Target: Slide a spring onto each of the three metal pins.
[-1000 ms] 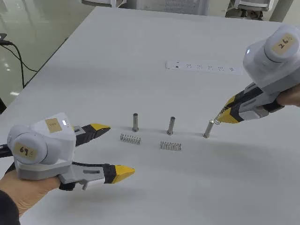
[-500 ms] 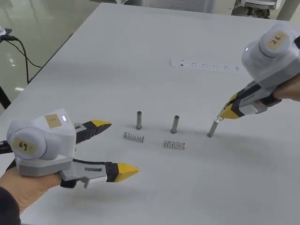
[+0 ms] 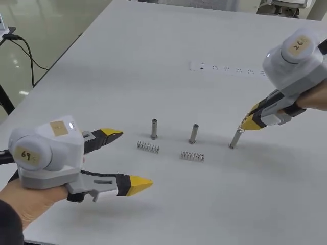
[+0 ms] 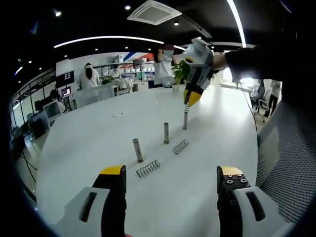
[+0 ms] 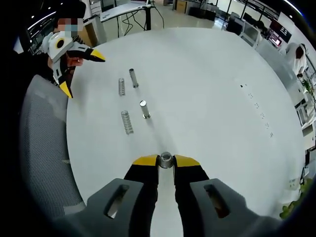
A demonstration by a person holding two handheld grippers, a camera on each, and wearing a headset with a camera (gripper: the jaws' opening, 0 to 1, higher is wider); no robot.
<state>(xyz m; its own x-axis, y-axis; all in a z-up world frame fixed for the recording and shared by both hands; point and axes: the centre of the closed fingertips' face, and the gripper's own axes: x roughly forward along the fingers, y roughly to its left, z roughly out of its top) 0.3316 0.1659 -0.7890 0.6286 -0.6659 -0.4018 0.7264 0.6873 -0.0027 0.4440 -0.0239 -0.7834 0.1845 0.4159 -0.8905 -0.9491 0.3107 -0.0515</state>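
Observation:
Three metal pins stand in a row on the white table: left pin (image 3: pixel 154 128), middle pin (image 3: pixel 193 133), right pin (image 3: pixel 235 138). One loose spring (image 3: pixel 148 147) lies before the left pin, another spring (image 3: pixel 192 156) before the middle pin. My right gripper (image 3: pixel 246 125) is shut on a third spring (image 5: pixel 166 159), held right at the top of the right pin. My left gripper (image 3: pixel 127 158) hovers open at the near left, nothing between its jaws. In the left gripper view the pins (image 4: pixel 166 133) and loose springs (image 4: pixel 148 168) lie ahead of the left gripper (image 4: pixel 172 173).
A white power strip (image 3: pixel 230 70) lies flat at the far side of the table. The table's left edge (image 3: pixel 61 56) drops to the floor, where a black cable (image 3: pixel 28 56) runs. A grey mesh chair (image 5: pixel 44 148) stands by the table.
The head camera has shifted. My right gripper has brought the spring closer onto the right pin's top. The left gripper has hardly moved and stays open.

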